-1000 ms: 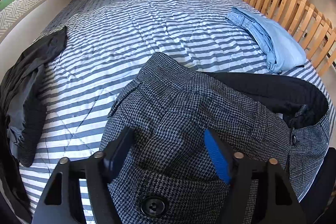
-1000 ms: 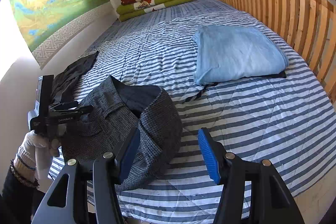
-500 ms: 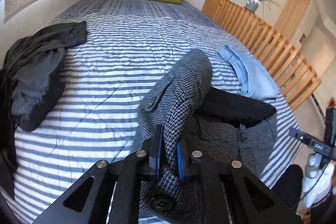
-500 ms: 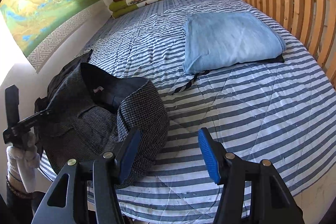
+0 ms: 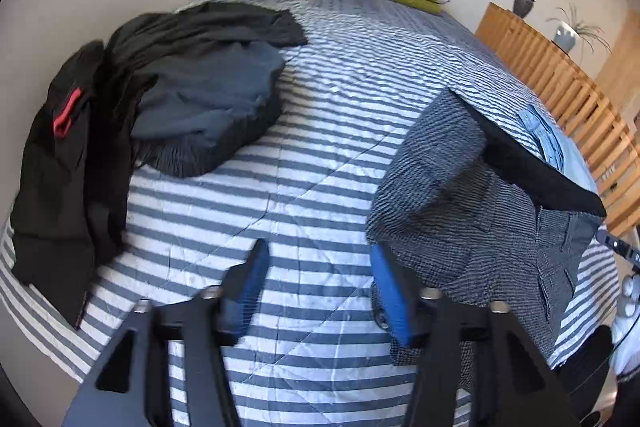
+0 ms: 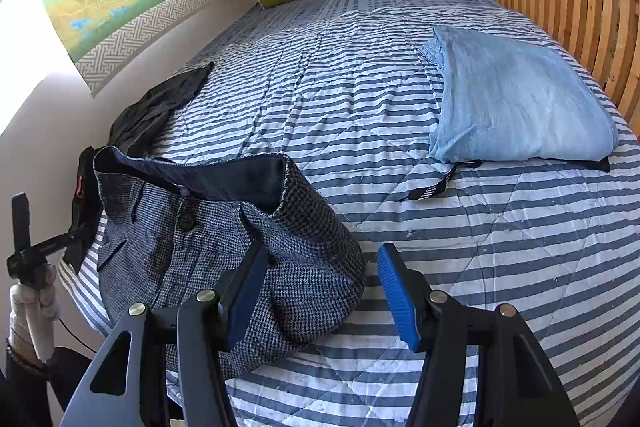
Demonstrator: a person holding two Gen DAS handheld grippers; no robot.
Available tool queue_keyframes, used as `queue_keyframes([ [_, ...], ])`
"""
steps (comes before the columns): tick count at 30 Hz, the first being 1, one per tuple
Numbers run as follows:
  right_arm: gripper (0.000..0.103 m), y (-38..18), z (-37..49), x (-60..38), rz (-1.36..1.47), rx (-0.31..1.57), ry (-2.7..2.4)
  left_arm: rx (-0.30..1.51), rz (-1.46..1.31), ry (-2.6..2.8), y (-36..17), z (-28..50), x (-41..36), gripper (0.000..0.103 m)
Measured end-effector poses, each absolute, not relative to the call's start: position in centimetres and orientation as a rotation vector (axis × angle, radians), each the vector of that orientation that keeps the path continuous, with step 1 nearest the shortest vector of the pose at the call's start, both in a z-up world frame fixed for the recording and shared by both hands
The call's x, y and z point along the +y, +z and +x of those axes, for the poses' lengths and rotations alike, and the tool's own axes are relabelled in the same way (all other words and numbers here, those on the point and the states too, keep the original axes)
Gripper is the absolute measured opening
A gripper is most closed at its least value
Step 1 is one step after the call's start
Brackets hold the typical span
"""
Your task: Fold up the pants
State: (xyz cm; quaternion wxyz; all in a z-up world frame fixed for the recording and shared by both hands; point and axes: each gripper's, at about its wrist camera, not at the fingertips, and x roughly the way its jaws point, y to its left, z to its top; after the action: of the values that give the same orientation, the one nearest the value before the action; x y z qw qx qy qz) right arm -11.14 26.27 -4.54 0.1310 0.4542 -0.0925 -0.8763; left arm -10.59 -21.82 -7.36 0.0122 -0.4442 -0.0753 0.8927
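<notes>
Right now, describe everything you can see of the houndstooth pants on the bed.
The houndstooth pants are black-and-white woven fabric, wool-like, with a dark lining showing inside the open waistband. A dark button sits below the waistband, with a pocket flap to its left. They lie bunched and unfolded near the foot edge of the striped bedcover. In the left wrist view, no gripper holds them: the left gripper is opening over bare bedcover beside them; the right gripper is open, with fabric behind one finger.

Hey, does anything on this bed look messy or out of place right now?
Yes. The houndstooth pants lie bunched at the bed's near edge, waistband gaping, dark lining showing. A dark clothes heap sits crumpled by the wall. The light blue pants are neatly folded.
</notes>
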Motion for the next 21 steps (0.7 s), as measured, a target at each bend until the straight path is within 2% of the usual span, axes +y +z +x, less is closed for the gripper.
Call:
queue_keyframes([
  [5,0.054,-5.8,-12.3,27.4,1.333,-0.29,-2.53,0.138,-1.286,2.793,-5.7,-13.2,-14.9,0.074],
  [10,0.054,-5.8,-12.4,28.5,1.301,-0.27,-2.519,0.357,-1.329,2.767,-7.6,-17.4,-11.0,0.076],
  [12,0.055,-5.7,-12.2,28.5,1.289,-0.239,-2.509,0.31,-1.36,2.73,-8.6,-18.9,-10.7,0.043],
  [13,0.055,-5.6,-12.1,28.5,1.284,-0.216,-2.506,0.25,-1.397,2.7,-9.0,-19.5,-10.8,0.02],
  [16,0.058,-5.4,-12.0,28.1,1.27,-0.143,-2.499,0.17,-1.38,2.69,-9.1,-19.5,-11.6,0.012],
  [21,0.064,-4.9,-12.7,27.2,1.22,-0.059,-2.473,-0.009,-1.359,2.693,-8.1,-17.5,-15.4,0.011],
])
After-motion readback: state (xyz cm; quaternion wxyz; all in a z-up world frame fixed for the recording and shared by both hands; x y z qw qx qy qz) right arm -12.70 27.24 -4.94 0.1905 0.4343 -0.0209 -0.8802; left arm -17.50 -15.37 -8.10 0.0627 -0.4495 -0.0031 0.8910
